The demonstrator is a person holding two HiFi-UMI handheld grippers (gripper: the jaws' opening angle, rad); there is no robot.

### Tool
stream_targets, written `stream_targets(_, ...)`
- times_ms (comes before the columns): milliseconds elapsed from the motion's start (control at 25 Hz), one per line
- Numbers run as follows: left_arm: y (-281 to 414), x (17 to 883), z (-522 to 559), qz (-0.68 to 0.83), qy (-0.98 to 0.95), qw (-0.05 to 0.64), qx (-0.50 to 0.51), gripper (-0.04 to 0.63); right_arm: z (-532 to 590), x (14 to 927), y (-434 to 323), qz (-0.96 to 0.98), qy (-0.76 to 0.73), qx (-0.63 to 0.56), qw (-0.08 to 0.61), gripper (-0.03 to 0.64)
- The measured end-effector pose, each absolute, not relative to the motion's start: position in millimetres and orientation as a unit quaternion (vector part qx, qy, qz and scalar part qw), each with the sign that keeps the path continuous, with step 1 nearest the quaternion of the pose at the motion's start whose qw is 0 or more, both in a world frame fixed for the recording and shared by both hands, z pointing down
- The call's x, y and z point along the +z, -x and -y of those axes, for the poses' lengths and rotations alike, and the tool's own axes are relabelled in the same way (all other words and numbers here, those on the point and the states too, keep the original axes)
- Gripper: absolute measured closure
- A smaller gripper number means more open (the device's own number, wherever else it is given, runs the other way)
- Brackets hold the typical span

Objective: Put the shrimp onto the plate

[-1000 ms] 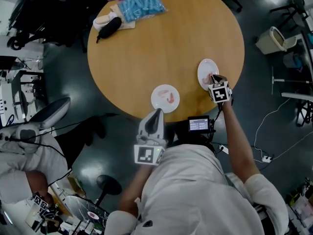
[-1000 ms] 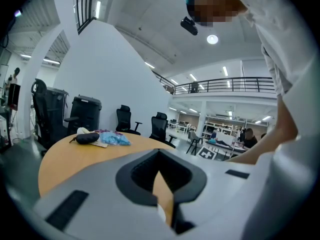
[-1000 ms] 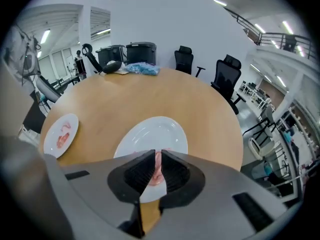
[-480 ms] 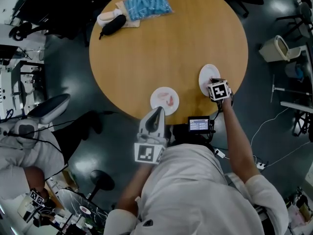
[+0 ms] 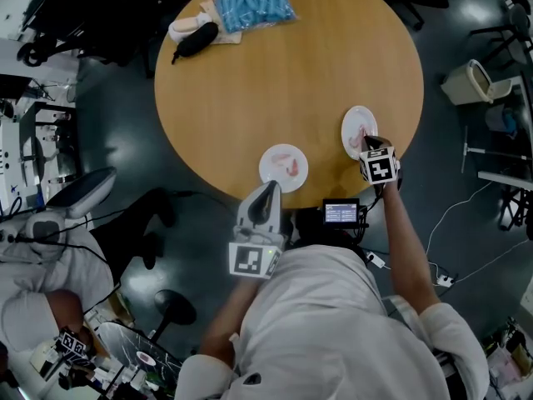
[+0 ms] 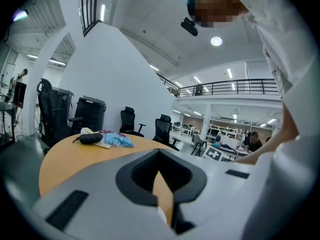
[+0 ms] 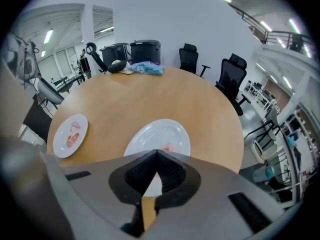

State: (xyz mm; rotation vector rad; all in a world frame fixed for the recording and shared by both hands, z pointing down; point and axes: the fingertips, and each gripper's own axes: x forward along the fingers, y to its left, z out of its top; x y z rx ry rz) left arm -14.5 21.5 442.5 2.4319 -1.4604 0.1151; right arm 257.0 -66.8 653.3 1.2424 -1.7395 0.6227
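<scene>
**One shrimp on the right plate, more left on the other**

The round wooden counter [image 5: 291,73] is seen from above. A blue packet [image 5: 250,7] and a dark pouch [image 5: 193,40] lie at its far side, well apart from the work. Two white plates are set near the person's edge: the middle plate [image 5: 271,161] and the right plate [image 5: 356,117].

The left claw [image 5: 267,192] is held at the counter's edge, just short of the middle plate. Its jaws are pressed together and nothing is pinched.

The right claw [image 7: 156,154] is pointed steeply down at the near rim of the right plate. Its jaws have just been closing and are now pressed together, with nothing between them.

A single shrimp [image 7: 166,146] lies on the right plate, just beyond the tips. A few more shrimp pieces [image 5: 290,167] are seen on the middle plate.

If the right plate is taken as the target, one shrimp is judged delivered. The rest are left to be carried across.
</scene>
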Motion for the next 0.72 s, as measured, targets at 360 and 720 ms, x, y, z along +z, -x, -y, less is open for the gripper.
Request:
stream_targets(360, 31.8, 446.7, -38.3, 0.506, -0.849, 0.149, 0.037, 0.588, 42.4, 668.4, -266.0, 0.673, -0.528, 0.293, 0.427, 0.595)
stream_targets(720, 42.5, 443.0, -41.3, 0.521, -0.841, 0.142, 0.035, 0.588, 54.7, 693.9, -253.6, 0.629, -0.545, 0.371, 0.411, 0.506)
